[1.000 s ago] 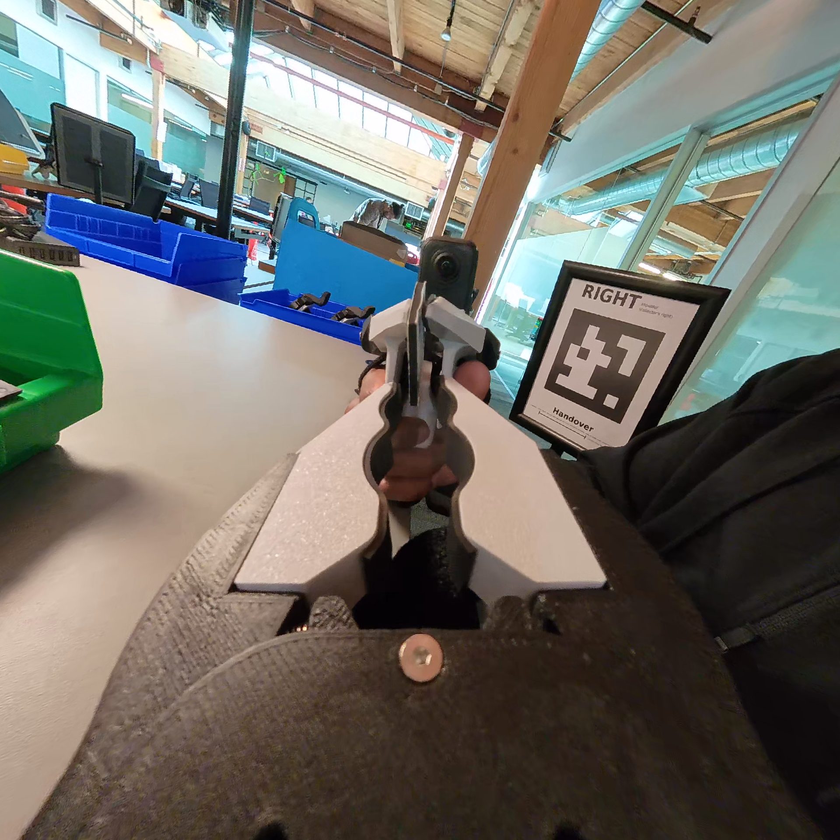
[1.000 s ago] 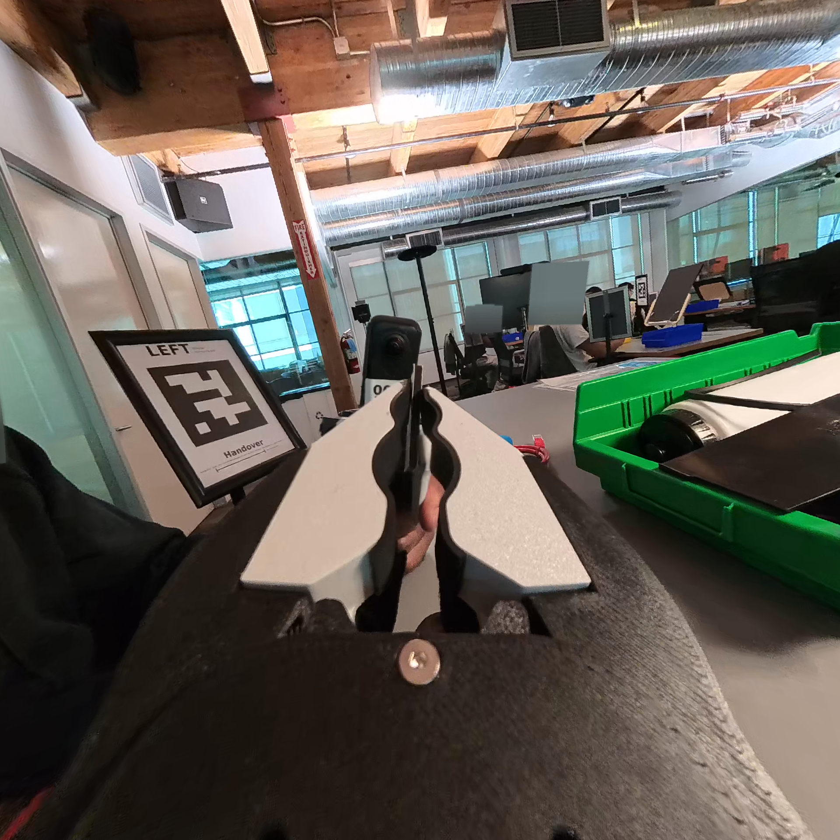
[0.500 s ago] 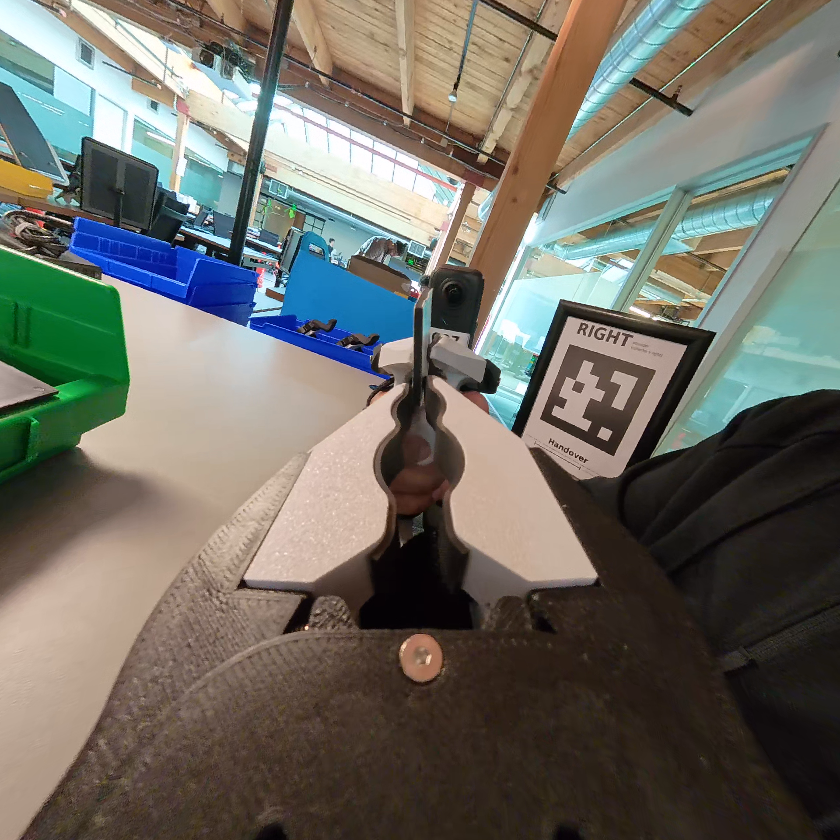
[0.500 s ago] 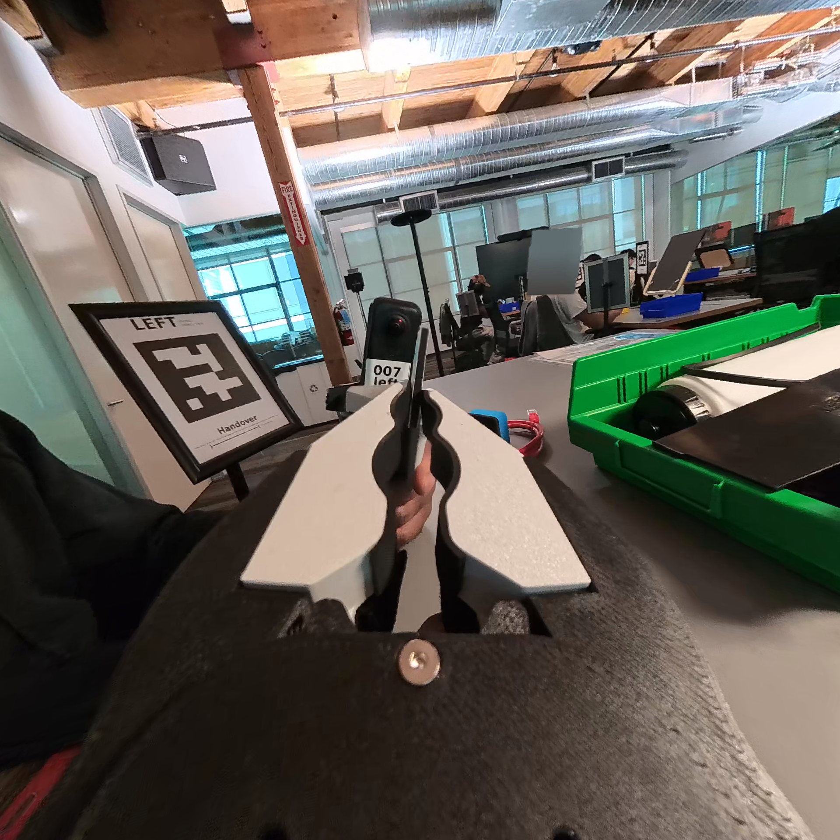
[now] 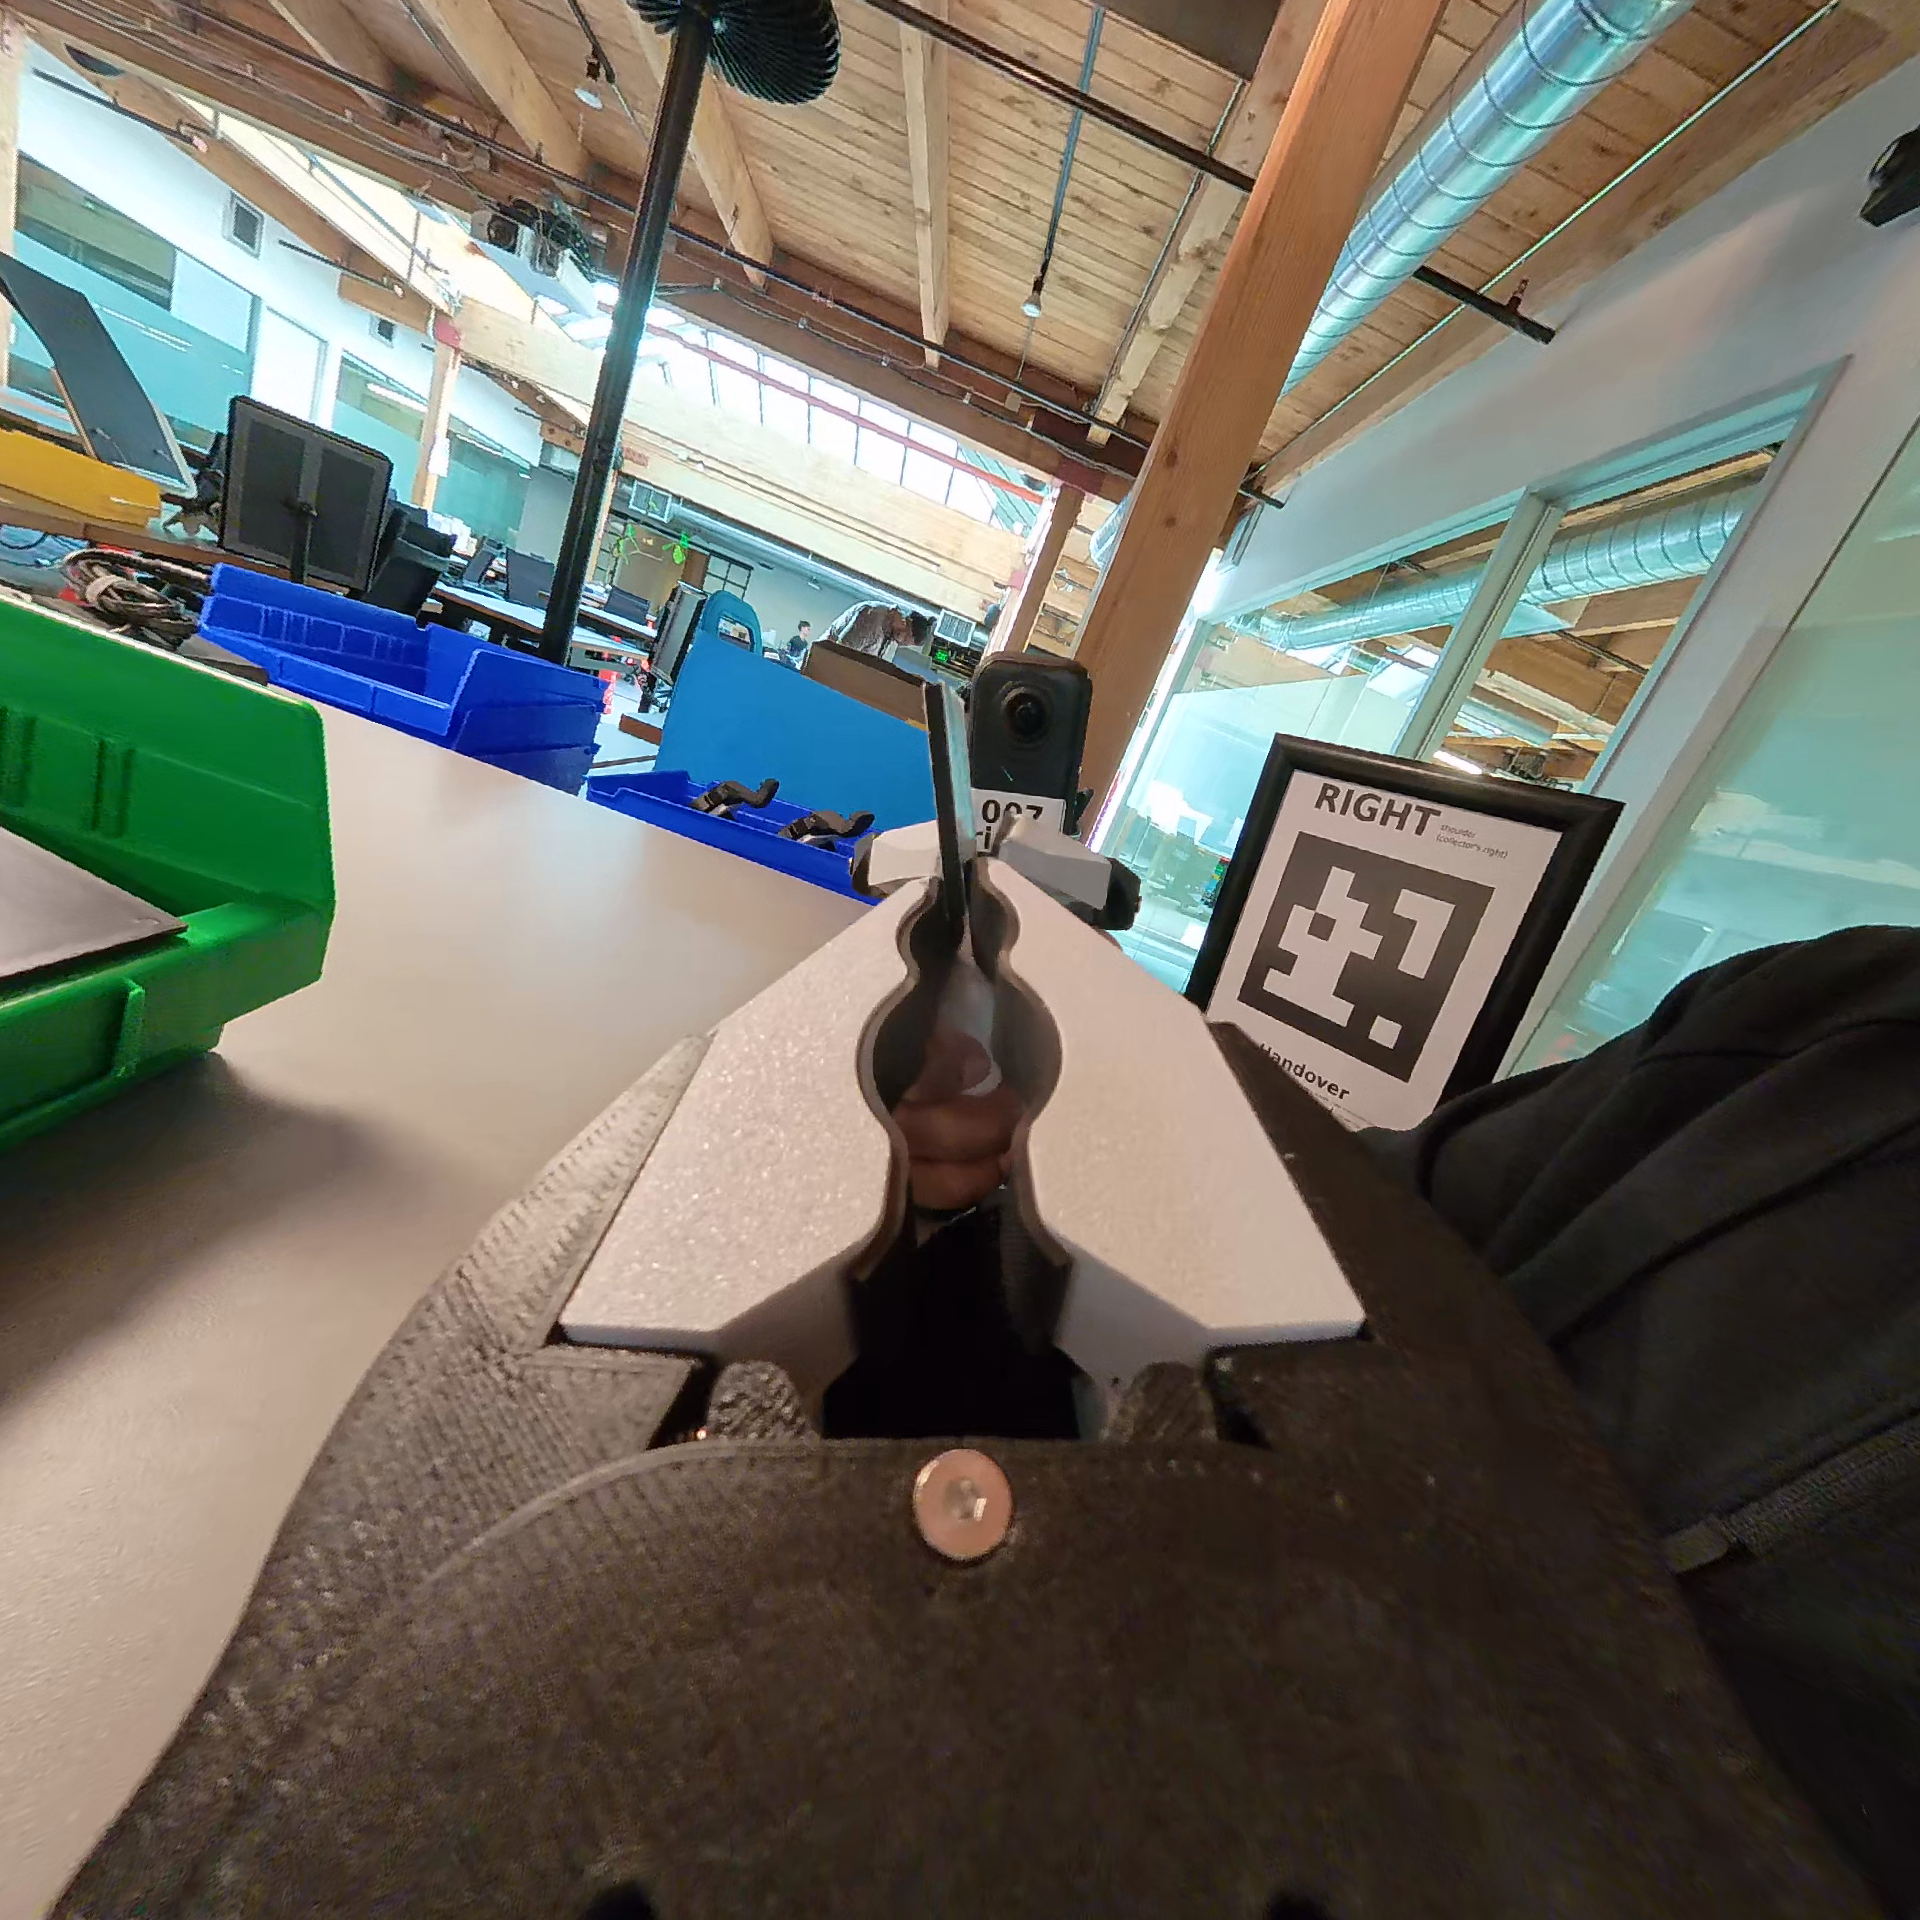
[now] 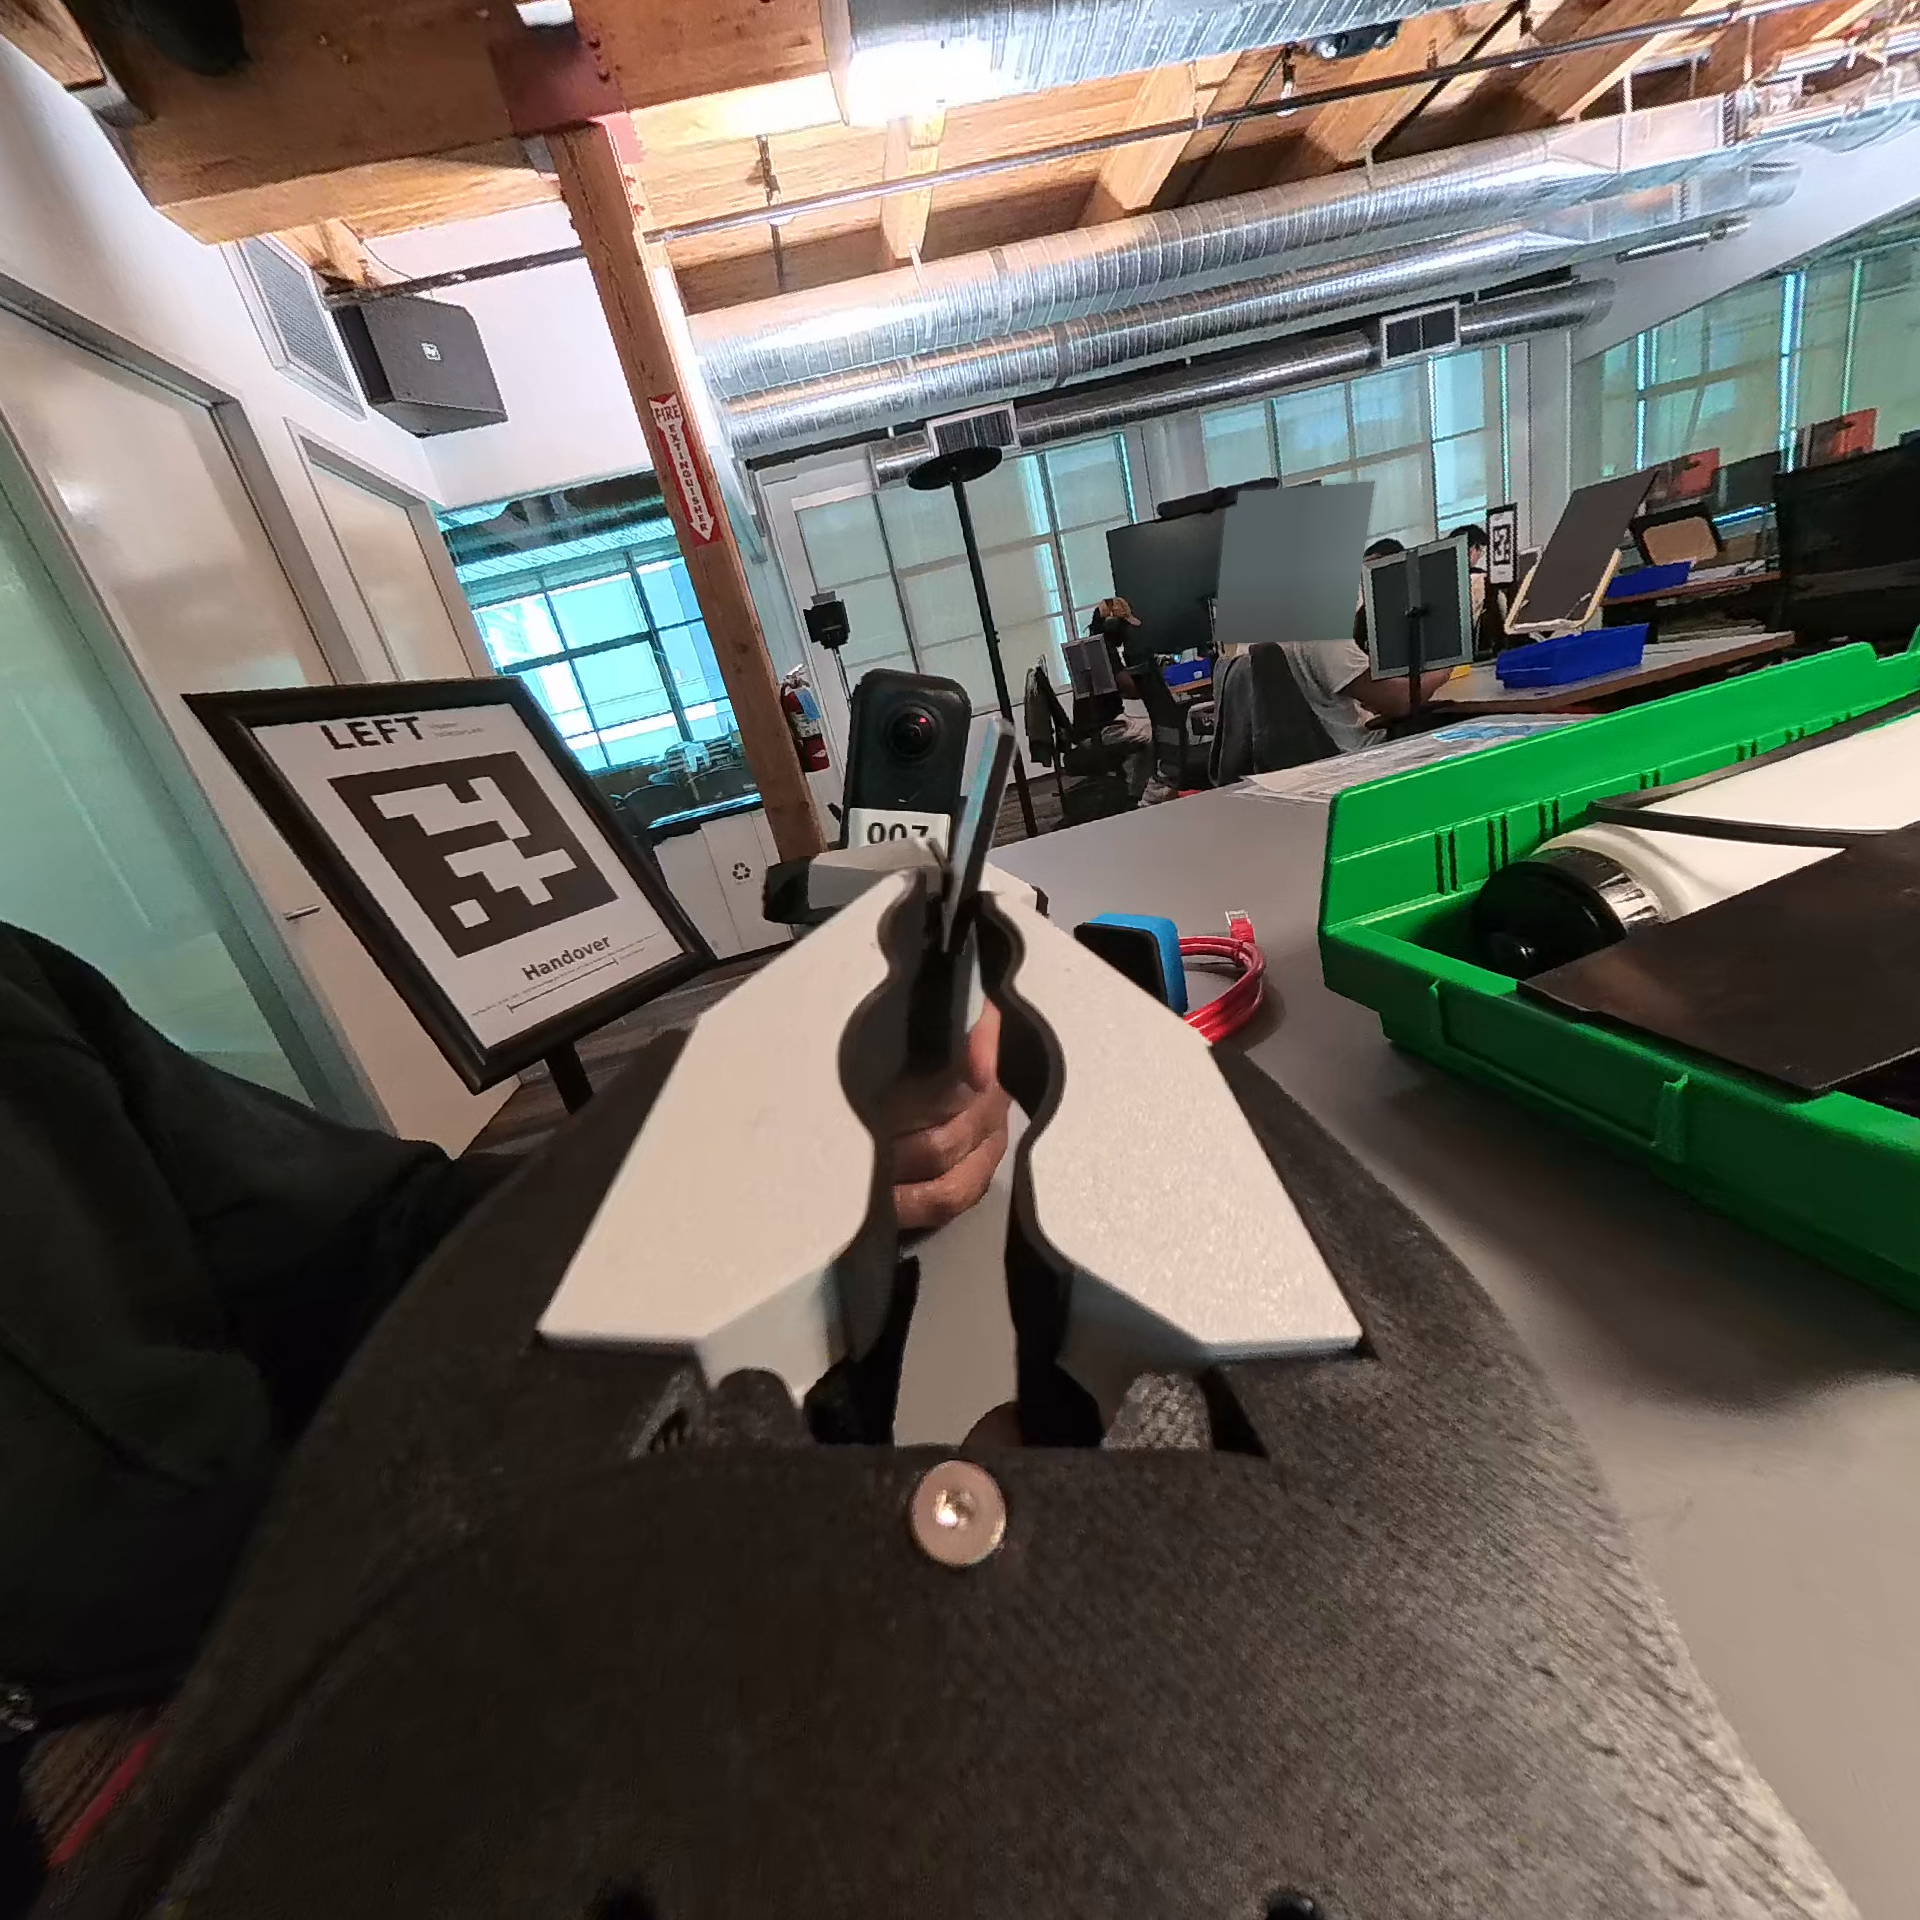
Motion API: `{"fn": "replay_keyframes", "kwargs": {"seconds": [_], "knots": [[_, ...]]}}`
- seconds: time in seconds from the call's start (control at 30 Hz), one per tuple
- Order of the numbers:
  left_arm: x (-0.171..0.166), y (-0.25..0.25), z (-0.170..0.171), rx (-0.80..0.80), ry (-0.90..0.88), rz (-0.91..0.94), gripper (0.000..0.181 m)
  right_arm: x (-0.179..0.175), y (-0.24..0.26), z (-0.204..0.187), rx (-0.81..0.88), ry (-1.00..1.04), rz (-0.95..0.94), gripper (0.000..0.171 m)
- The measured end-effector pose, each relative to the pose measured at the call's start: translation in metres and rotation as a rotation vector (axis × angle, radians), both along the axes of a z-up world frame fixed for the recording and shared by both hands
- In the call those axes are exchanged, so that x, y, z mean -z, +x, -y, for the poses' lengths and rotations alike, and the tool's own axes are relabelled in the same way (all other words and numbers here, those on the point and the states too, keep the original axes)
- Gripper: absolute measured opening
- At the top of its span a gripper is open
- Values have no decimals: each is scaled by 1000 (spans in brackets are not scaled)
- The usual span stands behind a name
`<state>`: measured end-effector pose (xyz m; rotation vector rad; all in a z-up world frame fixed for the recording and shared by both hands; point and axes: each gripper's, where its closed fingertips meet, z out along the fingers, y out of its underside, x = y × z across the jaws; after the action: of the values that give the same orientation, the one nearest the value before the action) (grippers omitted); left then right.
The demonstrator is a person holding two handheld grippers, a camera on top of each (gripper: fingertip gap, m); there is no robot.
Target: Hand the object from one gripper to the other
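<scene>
two wrist cameras close, face to face, sharing the green bin (image 5: 156, 831)

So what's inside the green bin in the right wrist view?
The green bin holds a white roll with a black end cap, and a flat black sheet lies over it. Whatever sits beneath the sheet is covered.

The thin dark flat object (image 5: 948, 800) shows only edge-on above the left gripper (image 5: 961, 914), so its face and kind cannot be told, and its lower part is hidden between the grey fingers (image 5: 790, 1143). Left of that object, the green bin (image 5: 156, 821) is cut off by the picture's edge. In the right wrist view the same object (image 6: 982, 821) is blurred, the right gripper (image 6: 951, 914) hides most of the hand (image 6: 940, 1153) behind it, and the green bin (image 6: 1558, 997) runs off the right edge.
</scene>
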<state>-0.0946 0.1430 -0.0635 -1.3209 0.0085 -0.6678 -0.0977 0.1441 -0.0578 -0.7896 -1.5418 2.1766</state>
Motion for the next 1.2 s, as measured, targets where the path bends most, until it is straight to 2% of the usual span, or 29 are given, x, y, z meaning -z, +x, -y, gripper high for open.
{"fn": "replay_keyframes", "kwargs": {"seconds": [0.1,0.23,0.37,0.47,0.57,0.7,0.8,0.9,1.07,1.2], "knots": [[-1,-4,0,-16,5,13,4,1,1,3,-12,7,10,18],[-3,-3,2,-7,23,15,4,4,-2,3,-5,14,34,4],[-2,-2,2,-4,18,9,3,3,-1,2,-13,-2,32,5],[0,2,0,4,3,-13,4,1,-3,-3,4,-28,34,13],[1,4,-2,2,-12,-26,4,-1,0,-3,-19,-43,24,5],[1,4,-2,5,-11,-26,4,-2,-2,-5,7,-45,12,9],[2,5,-2,4,-17,-29,4,-3,0,-5,-6,-54,9,5],[2,4,-2,6,-18,-25,4,-3,-2,-8,17,-61,7,11],[2,4,-3,6,-22,-22,3,-6,-1,-10,0,-89,2,5],[2,4,-2,10,-20,-16,4,-6,-4,-15,28,-107,0,11]]}}
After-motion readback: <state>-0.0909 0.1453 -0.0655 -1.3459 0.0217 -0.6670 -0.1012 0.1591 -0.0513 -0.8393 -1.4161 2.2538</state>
